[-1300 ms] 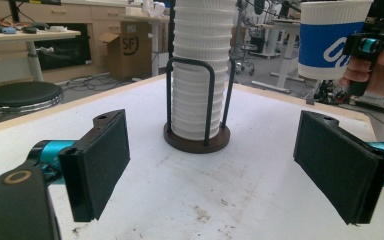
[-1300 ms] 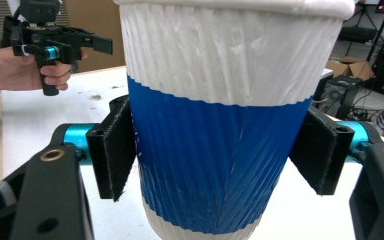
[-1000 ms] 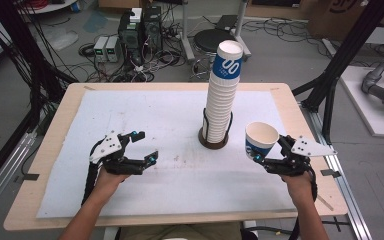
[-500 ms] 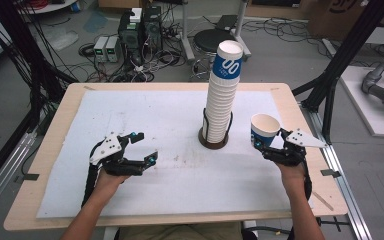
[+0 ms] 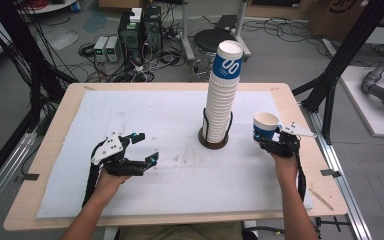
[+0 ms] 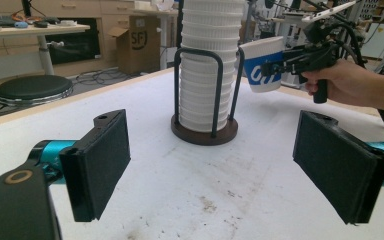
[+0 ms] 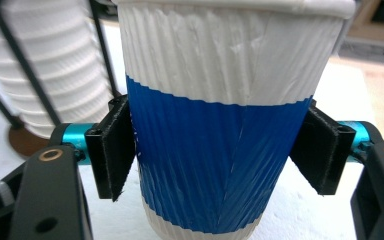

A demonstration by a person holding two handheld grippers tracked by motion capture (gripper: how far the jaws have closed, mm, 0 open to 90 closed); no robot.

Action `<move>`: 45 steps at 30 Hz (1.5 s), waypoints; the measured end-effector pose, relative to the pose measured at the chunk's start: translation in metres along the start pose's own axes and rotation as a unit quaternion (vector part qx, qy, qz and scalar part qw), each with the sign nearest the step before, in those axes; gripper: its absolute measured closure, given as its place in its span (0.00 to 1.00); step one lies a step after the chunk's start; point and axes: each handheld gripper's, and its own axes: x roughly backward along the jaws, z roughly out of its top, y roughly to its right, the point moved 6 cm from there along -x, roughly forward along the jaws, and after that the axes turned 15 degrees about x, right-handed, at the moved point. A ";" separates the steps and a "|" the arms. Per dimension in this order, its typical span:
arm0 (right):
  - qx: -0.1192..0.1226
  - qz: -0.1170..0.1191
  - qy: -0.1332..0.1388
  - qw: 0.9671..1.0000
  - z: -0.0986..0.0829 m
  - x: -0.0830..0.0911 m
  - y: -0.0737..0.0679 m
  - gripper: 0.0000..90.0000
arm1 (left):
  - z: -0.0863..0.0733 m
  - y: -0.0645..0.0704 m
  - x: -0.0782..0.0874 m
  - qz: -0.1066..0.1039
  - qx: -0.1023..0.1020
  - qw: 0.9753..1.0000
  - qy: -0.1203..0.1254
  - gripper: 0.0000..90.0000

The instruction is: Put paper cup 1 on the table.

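Observation:
A tall stack of white paper cups (image 5: 223, 95) with a blue-printed one on top stands in a black wire holder (image 5: 213, 142) right of the table's middle. Right of the stack, my right gripper (image 5: 261, 141) is shut on a single blue and white cup (image 5: 265, 125), held upright above the mat. In the right gripper view the pads (image 7: 114, 150) press both sides of the cup (image 7: 220, 125). My left gripper (image 5: 147, 148) rests low at the front left, open and holding nothing. Its view looks between its pads (image 6: 100, 160) at the stack (image 6: 205, 65) and the held cup (image 6: 262, 65).
A white mat (image 5: 170, 120) covers most of the wooden table (image 5: 55, 150). Behind the table stand a black stool (image 5: 210, 40) and computer boxes (image 5: 140, 27) among cables. Black frame posts (image 5: 340, 65) rise at the right.
My right gripper has carried the cup a little farther from the front edge and higher, then held nearly still. The left gripper has stayed in place, open.

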 end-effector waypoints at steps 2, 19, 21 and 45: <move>0.001 -0.003 -0.009 1.000 -0.003 -0.003 0.002 0.30 | 0.000 0.000 0.000 0.000 -0.002 1.000 -0.002 0.17; -0.021 0.017 -0.071 0.997 -0.022 0.001 0.003 0.27 | -0.001 -0.002 0.001 0.003 0.002 1.000 -0.007 0.17; -0.019 0.022 -0.074 0.997 -0.023 0.003 0.003 0.26 | -0.001 -0.003 0.001 0.003 0.003 1.000 -0.006 0.17; 0.008 0.061 -0.069 0.996 -0.027 0.054 -0.005 0.21 | 0.001 -0.011 0.005 0.024 0.019 1.000 -0.004 0.17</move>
